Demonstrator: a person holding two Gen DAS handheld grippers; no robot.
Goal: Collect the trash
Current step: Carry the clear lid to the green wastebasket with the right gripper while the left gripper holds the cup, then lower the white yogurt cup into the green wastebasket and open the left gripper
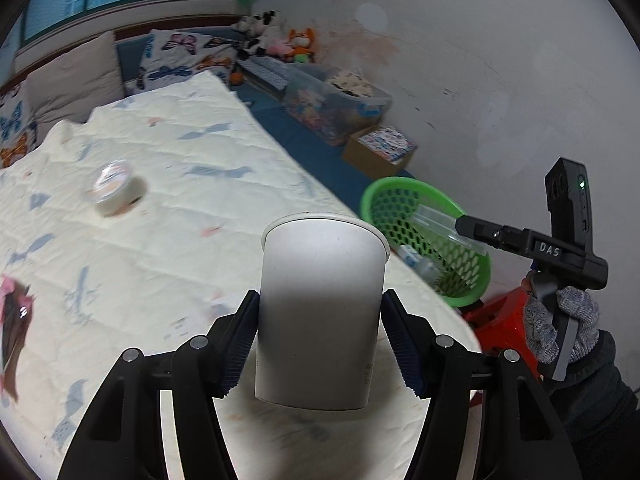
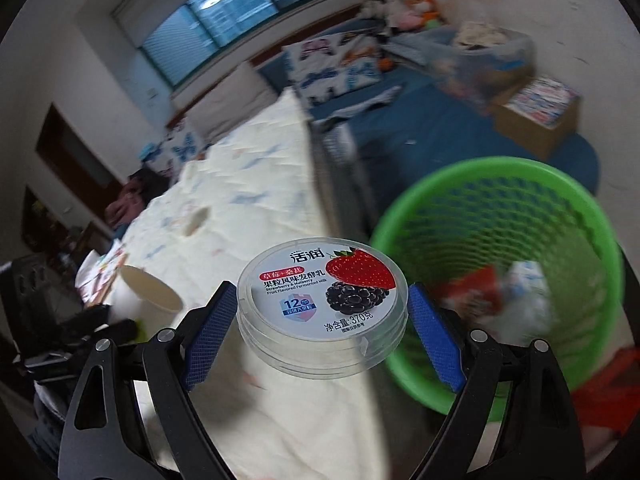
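A: Where's the trash right now?

B: Two pieces are held. The left claw (image 1: 320, 344) is clenched on a white paper cup (image 1: 322, 308), its blue pads pressed against both sides of the cup, above the quilted bed (image 1: 168, 184). The right claw (image 2: 320, 328) grips a clear round yogurt tub (image 2: 322, 304) with a strawberry and mulberry label, its pads on the tub's rim left and right.

A: And the bin?

B: A green mesh basket (image 2: 516, 264) stands just beside the bed's edge. The right wrist view looks into it: something red and something white lie inside, too blurred to name. In the left wrist view the basket (image 1: 424, 236) is partly cut off behind the cup and the right claw's front.

A: Anything one view has that the other lacks?

B: The left view shows the gloved right hand (image 1: 560, 328) around its handle, and a second round tub (image 1: 114, 188) lying on the bed, smeared by blur. A pinkish wrapper (image 1: 14, 320) is cut off at the left edge. The right view shows the paper cup (image 2: 150, 292) from the side, its lower part hidden in shadow.

A: The background?

B: Butterfly pillows (image 1: 180, 56), plush toys (image 1: 280, 36) and a cardboard box (image 1: 380, 152) by the wall.
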